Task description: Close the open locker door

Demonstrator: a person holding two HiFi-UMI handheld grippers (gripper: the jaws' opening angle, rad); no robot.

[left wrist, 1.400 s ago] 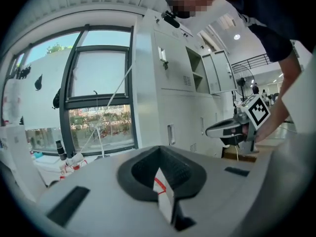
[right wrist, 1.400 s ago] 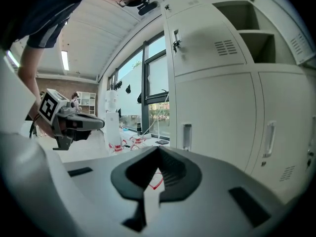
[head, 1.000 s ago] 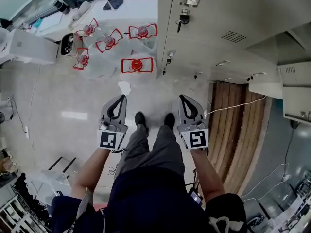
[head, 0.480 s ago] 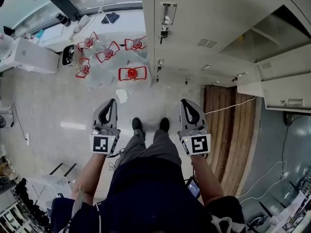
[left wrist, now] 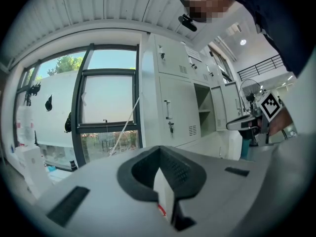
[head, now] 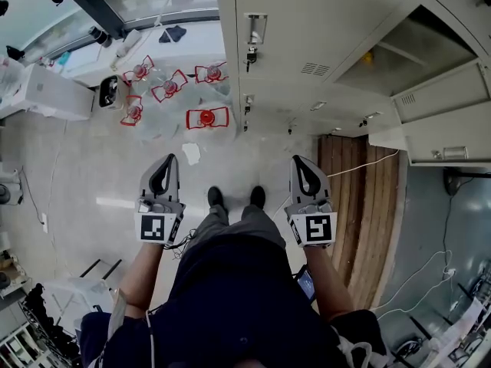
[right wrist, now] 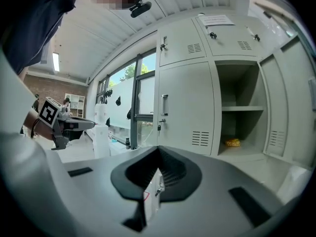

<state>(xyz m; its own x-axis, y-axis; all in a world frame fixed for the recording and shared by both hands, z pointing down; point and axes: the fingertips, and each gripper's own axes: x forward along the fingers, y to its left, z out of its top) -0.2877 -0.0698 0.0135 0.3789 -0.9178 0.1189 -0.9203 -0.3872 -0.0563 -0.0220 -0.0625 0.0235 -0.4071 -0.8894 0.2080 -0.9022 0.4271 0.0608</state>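
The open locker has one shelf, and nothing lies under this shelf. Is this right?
Not fully: the open locker has one shelf, but a small yellow thing lies under it, as the right gripper view shows.

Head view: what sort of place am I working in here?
Probably a locker area in a lab or workshop: a bank of grey metal lockers, one compartment standing open with a shelf, and water jugs with red handles near a window.
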